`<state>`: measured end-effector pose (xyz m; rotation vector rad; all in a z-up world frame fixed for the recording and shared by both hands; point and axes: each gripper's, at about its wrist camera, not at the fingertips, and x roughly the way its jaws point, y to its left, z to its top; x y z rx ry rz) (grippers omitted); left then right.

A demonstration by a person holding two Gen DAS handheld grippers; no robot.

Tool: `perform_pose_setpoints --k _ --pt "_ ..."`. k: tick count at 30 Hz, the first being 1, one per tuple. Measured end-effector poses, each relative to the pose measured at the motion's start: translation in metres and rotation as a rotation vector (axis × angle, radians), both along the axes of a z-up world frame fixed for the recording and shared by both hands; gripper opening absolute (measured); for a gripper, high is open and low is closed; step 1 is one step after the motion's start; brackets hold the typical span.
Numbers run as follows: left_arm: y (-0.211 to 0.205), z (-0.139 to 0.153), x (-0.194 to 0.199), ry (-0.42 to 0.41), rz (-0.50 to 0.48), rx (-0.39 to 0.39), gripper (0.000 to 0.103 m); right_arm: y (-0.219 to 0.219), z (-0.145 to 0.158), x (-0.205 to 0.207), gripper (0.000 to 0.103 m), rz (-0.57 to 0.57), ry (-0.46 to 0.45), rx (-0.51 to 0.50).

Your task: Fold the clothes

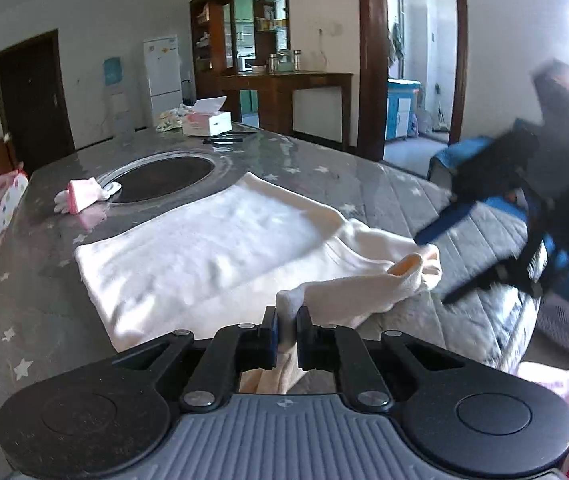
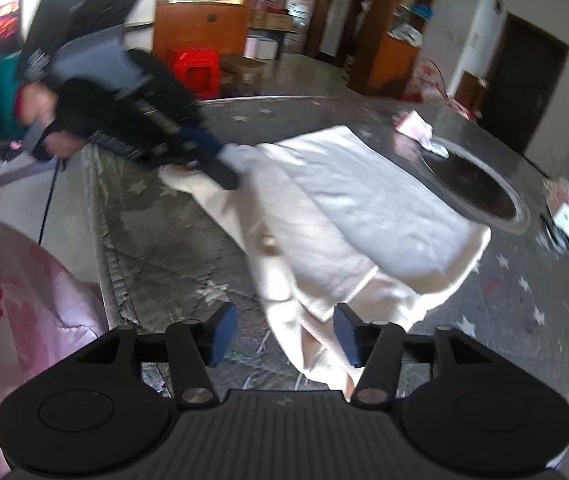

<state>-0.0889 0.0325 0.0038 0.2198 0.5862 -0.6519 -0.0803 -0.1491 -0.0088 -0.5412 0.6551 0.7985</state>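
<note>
A cream garment (image 1: 204,248) lies spread flat on the round star-patterned table (image 1: 36,280). My left gripper (image 1: 286,332) is shut on a raised fold of it near the table's front edge. A sleeve with an open cuff (image 1: 408,266) trails off to the right. There my right gripper (image 1: 436,268) hovers, blurred, with its blue fingers apart. In the right wrist view my right gripper (image 2: 284,334) stands open over the garment (image 2: 344,208), where its edge hangs down at the table rim. The left gripper (image 2: 220,164) pinches cloth at the far left.
A dark round recess (image 1: 164,176) sits in the table's middle, with a small pink and white item (image 1: 80,196) beside it. A tissue box (image 1: 208,120) stands at the far side. A person's pink flowered sleeve (image 2: 24,280) is close on the left.
</note>
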Motion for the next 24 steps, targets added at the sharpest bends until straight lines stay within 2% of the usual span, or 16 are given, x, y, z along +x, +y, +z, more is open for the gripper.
perform_pose_setpoints --k 6,9,11,12,14,16,19,24 --pt "0.006 -0.002 0.012 0.054 0.015 -0.040 0.009 0.017 -0.018 0.011 0.055 0.029 -0.048 -0.007" --pt "0.007 -0.002 0.008 0.056 0.006 -0.041 0.010 0.024 -0.026 0.019 0.044 0.038 -0.042 -0.014" --pt "0.008 -0.004 0.004 0.050 -0.004 -0.036 0.013 0.026 -0.027 0.024 0.026 0.041 -0.028 -0.014" --pt "0.008 -0.004 0.002 0.047 -0.009 -0.034 0.013 0.025 -0.026 0.027 0.024 0.033 -0.012 -0.003" --pt "0.009 -0.006 -0.005 0.031 -0.013 -0.014 0.020 0.024 -0.022 0.033 0.016 0.017 0.018 0.019" --pt "0.010 -0.008 -0.011 0.014 -0.018 0.005 0.025 0.022 -0.019 0.039 0.015 0.000 0.049 0.041" --pt "0.013 -0.012 -0.022 -0.015 -0.018 0.040 0.043 0.019 -0.014 0.049 0.014 -0.024 0.095 0.075" --pt "0.011 -0.024 -0.035 -0.054 -0.029 0.121 0.047 0.019 -0.008 0.056 0.014 -0.045 0.115 0.101"
